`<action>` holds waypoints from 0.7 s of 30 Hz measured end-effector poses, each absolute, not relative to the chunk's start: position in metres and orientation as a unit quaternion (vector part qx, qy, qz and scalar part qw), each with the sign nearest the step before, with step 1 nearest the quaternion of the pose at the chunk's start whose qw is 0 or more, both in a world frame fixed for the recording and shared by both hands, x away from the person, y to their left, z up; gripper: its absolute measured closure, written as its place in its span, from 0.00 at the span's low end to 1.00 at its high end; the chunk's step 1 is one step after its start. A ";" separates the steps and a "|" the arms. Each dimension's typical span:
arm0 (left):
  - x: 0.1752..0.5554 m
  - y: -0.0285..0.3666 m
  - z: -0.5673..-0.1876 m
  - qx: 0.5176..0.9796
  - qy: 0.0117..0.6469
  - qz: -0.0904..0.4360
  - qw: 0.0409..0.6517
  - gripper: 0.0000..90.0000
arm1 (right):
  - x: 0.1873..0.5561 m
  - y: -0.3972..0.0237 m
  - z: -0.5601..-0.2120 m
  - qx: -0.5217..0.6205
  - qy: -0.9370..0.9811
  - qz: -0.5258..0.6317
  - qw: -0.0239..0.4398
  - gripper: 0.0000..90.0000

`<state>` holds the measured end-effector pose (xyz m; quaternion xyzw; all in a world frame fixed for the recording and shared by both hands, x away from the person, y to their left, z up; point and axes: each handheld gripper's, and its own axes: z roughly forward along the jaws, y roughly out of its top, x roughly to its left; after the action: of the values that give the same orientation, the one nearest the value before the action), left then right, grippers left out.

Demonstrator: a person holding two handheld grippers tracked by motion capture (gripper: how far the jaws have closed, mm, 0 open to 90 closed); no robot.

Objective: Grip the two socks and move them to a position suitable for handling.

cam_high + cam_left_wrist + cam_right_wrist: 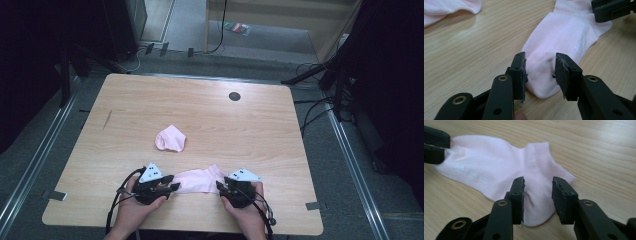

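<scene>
A flat pale pink sock (197, 180) lies near the table's front edge, stretched between my two grippers. In the left gripper view my left gripper (540, 72) is open, and its jaws straddle the rounded end of the sock (566, 32) with a wide gap. My right gripper (537, 195) is open too, its jaws on either side of the opposite end of the sock (486, 162), beside the ribbed cuff. From above, the left gripper (172, 187) and right gripper (219, 185) face each other across the sock. A second pink sock (170, 139) lies crumpled farther back.
The wooden table (150, 100) has a dark round grommet (234, 96) near its far edge. The crumpled sock (446, 7) also sits at the top left of the left gripper view. Dark stands and cables surround the table on the floor.
</scene>
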<state>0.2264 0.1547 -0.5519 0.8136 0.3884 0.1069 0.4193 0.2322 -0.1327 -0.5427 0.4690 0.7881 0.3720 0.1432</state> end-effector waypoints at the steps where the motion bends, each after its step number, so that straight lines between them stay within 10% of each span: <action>1: 0.226 0.154 -0.552 0.815 0.385 0.109 0.419 0.64 | 0.231 -0.132 -0.543 0.465 0.791 0.370 0.148 0.68; 8: 0.222 0.149 -0.552 0.826 0.373 0.139 0.399 0.64 | 0.222 -0.124 -0.545 0.445 0.803 0.348 0.189 0.79; 11: 0.219 0.148 -0.552 0.826 0.376 0.158 0.389 0.90 | 0.220 -0.124 -0.546 0.446 0.800 0.355 0.185 0.95; 21: 0.221 0.168 -0.546 0.838 0.341 0.076 0.420 1.00 | 0.223 -0.138 -0.539 0.464 0.799 0.364 0.118 0.85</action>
<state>0.2208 0.1676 -0.5465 0.8379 0.3408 0.0757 0.4195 0.2228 -0.1382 -0.5386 0.4642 0.7989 0.3638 0.1178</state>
